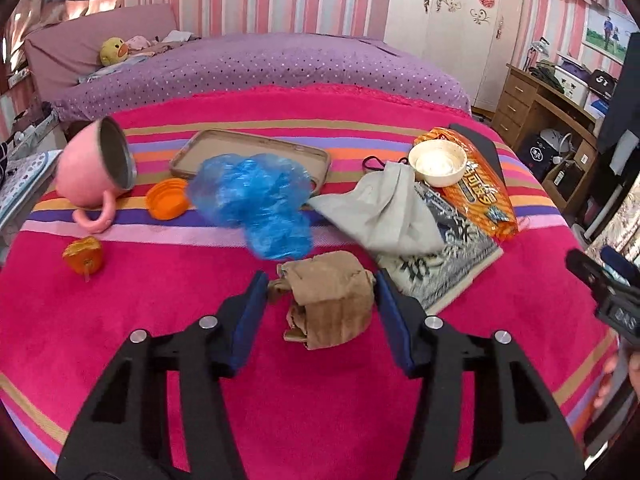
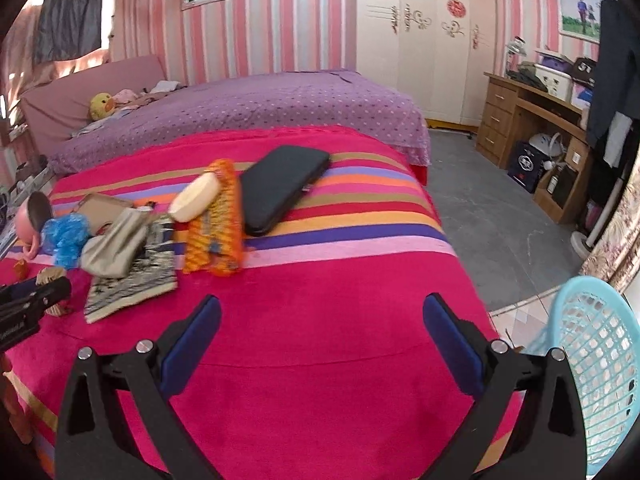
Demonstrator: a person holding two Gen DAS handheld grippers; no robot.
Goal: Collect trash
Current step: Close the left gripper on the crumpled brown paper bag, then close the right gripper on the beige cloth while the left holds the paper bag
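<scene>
- While I am watching through the left wrist camera, my left gripper (image 1: 320, 284) is straddling a crumpled brown paper wad (image 1: 326, 300); its blue pads (image 1: 250, 320) are standing at either side of the wad, the right one seemingly just touching, and I cannot tell whether they are pressing it yet.
- The brown paper wad is lying on the pink striped blanket (image 1: 120, 320) near the blanket's front edge, its long axis running roughly from the gripper away toward the far edge, slightly tilted to the left, with a twisted tail sticking out toward the left pad.
- Just beyond it, a blue plastic bag (image 1: 260, 200) is sprawling toward the middle of the blanket, overlapping the front rim of a brown tray (image 1: 224, 140).
- Toward the left edge, a pink mug (image 1: 88, 172) is lying on its side with its mouth facing right, an orange lid (image 1: 166, 200) beside it and an orange peel piece (image 1: 83, 255) nearer the front.
- Toward the right edge, a grey cloth pouch (image 1: 380, 208) is lying on a printed paper (image 1: 452, 268), and a white bowl (image 1: 438, 162) is sitting on an orange snack packet (image 1: 488, 196).
- My right gripper (image 2: 320, 340) is hovering with its jaws spread wide and nothing between them over bare pink blanket near the front right corner.
- A light blue mesh basket (image 2: 600, 360) is standing off the blanket's right edge.
- Behind the blanket a purple dotted bed (image 2: 260, 108) is stretching toward pink striped walls, with a wooden desk (image 2: 520, 120) at the right.
</scene>
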